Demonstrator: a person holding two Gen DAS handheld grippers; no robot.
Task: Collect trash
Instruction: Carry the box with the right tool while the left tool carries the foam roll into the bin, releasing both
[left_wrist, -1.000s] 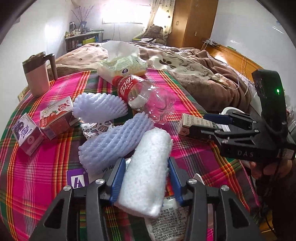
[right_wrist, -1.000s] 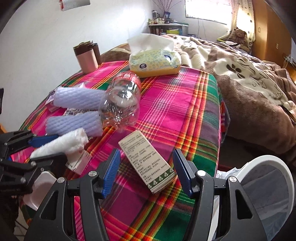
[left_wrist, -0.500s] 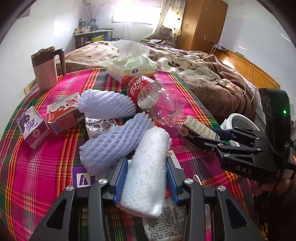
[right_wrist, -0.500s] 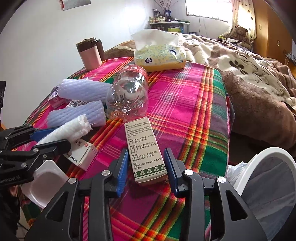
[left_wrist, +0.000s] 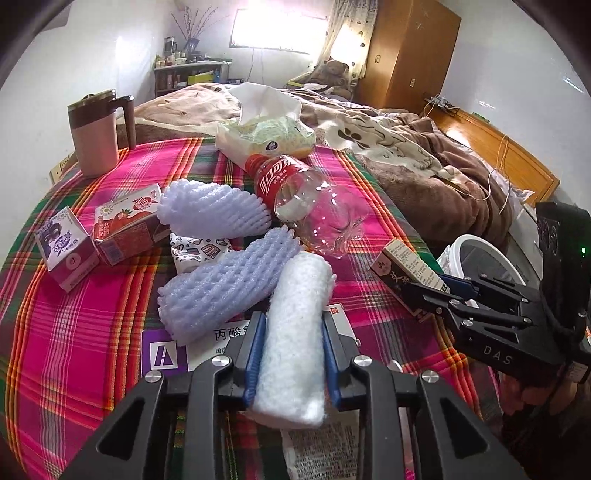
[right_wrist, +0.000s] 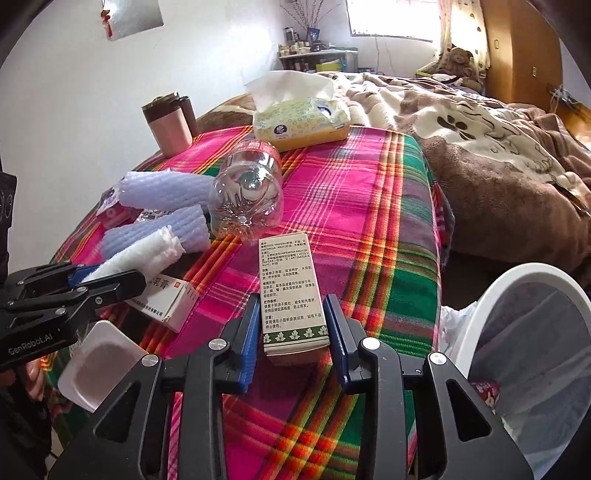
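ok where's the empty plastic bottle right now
The empty plastic bottle lies on its side on the plaid cloth, mid-table in both views, between the tissue pack and the purple foam sleeves.

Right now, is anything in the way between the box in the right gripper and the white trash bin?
Nothing visible blocks it. The right gripper has the box between its fingers at the table's edge, and the white bin sits open just past that edge, to its right.
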